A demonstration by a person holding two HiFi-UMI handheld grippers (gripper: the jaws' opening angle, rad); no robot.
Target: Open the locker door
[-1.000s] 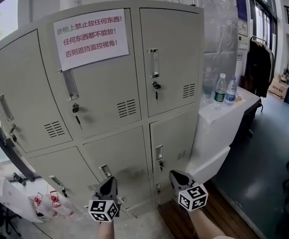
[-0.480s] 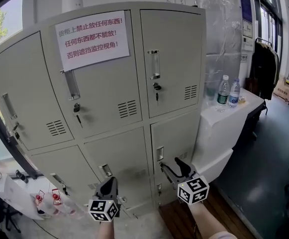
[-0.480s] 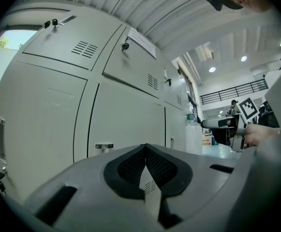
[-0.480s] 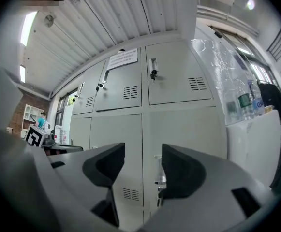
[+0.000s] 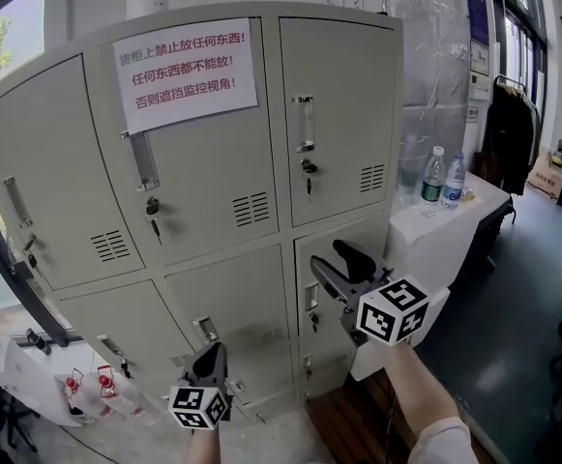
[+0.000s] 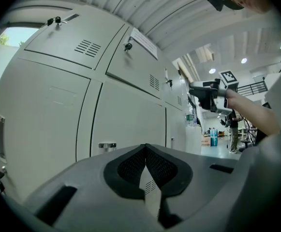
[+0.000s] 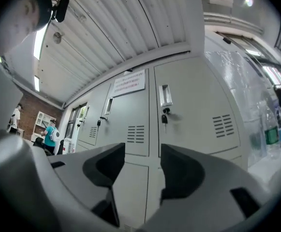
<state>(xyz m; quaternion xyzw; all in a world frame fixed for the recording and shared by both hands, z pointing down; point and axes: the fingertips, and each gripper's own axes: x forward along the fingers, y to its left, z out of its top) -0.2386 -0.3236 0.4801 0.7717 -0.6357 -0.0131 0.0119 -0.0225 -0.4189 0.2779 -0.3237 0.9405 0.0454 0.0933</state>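
Observation:
The grey metal locker [image 5: 213, 259] has several doors, all shut. Its upper right door [image 5: 339, 114] carries a recessed handle [image 5: 304, 124] with a key [image 5: 307, 170] hanging in the lock below. My right gripper [image 5: 337, 264] is raised in front of the lower right door, open, with nothing between its jaws. In the right gripper view, that gripper [image 7: 142, 166] points up at the upper right door [image 7: 193, 105], still well short of its handle [image 7: 165, 95]. My left gripper [image 5: 211, 363] hangs low by the lower middle door. Its jaws [image 6: 146, 158] are shut and empty.
A paper notice [image 5: 186, 73] is taped on the upper middle door. To the right stands a white table [image 5: 426, 230] with two water bottles [image 5: 429, 184], behind it plastic sheeting [image 5: 430, 85], and farther right a dark coat [image 5: 511, 129]. A low white table [image 5: 29, 375] sits at lower left.
My right gripper has risen and moved toward the cabinet, and its jaws have gone from shut to open. My left gripper has stayed where it was.

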